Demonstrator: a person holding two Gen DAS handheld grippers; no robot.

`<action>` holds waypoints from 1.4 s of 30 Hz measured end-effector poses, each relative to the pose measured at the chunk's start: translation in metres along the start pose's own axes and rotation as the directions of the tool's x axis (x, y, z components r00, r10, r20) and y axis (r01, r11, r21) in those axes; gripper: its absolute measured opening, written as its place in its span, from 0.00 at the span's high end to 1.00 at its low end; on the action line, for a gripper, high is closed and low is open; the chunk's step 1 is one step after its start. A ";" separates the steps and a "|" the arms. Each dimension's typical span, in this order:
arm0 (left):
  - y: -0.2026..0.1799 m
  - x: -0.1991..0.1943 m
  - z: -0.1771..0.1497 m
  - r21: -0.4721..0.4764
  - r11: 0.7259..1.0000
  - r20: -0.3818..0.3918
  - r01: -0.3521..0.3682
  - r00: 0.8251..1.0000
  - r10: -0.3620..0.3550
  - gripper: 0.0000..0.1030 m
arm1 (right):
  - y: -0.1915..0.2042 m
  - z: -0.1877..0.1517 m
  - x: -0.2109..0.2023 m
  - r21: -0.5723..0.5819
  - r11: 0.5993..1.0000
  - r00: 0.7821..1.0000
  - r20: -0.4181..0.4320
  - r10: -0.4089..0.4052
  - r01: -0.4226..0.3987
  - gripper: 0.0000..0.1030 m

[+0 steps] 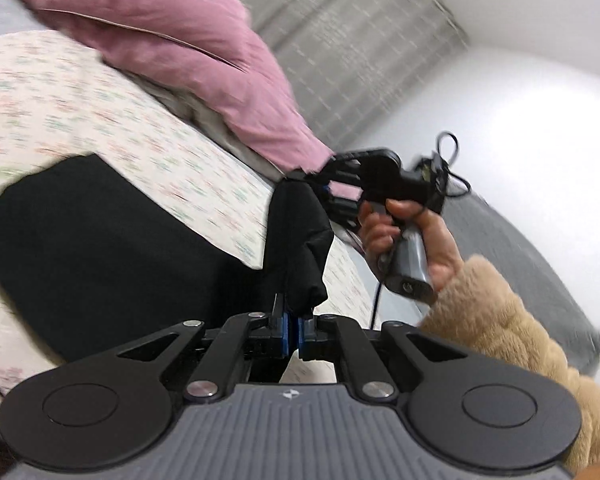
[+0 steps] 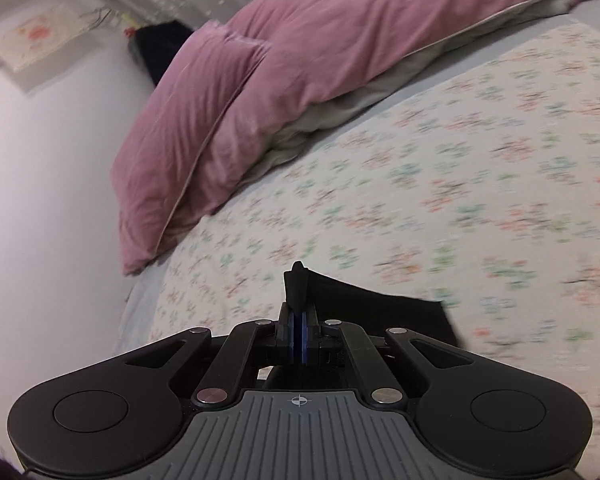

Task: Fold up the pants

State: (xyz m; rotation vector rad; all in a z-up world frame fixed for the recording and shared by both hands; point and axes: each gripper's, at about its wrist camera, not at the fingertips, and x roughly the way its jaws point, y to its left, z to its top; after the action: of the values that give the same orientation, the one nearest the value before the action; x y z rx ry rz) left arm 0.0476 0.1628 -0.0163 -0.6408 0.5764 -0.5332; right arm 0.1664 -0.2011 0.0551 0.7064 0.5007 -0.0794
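The left gripper (image 1: pixel 293 326) points forward over the bed (image 1: pixel 148 136), its blue-padded fingers (image 1: pixel 285 330) pressed together on a fold of the black pants (image 1: pixel 100 240). From that pinch the cloth rises toward 12 o'clock as a bunched strip and meets the right gripper (image 1: pixel 300 176), seen in the left wrist view at about 1 o'clock. The right hand (image 1: pixel 412 236) wraps the grey handle from below, index finger on the trigger, wrist angled down toward 5 o'clock into a fuzzy tan sleeve (image 1: pixel 512 336). A cable (image 1: pixel 454 168) loops off the back of that gripper.

In the right wrist view the right gripper (image 2: pixel 299 340) has its fingers (image 2: pixel 290 334) clamped on a black edge of the pants (image 2: pixel 380 312), a small tuft poking out above the pads toward 12 o'clock, and a flat black panel spreading toward 3 o'clock onto the floral sheet (image 2: pixel 440 184).

The main body of the pants lies at 9 o'clock of the left gripper, flat on the sheet, with a straight edge running diagonally toward 1 o'clock. Bare sheet lies open from 12 to 3 o'clock of the right gripper. A pink duvet (image 2: pixel 300 60) is heaped across the far side at 11 to 1 o'clock, well apart from the pants. The bed's side edge runs at 9 o'clock of the right gripper beside a white wall (image 2: pixel 40 200). Both views are motion-blurred.
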 end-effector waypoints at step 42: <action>0.112 0.080 0.099 0.251 0.923 -0.330 -0.290 0.871 0.363 0.39 | 0.027 -0.087 0.041 -0.310 0.948 0.978 -0.167 -0.123 0.067 0.43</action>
State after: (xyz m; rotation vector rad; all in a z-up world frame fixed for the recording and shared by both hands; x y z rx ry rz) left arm 0.1990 0.2294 -0.0534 -0.2417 0.9597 -0.3818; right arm 0.1732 -0.1206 -0.0039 0.3890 0.7088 -0.0264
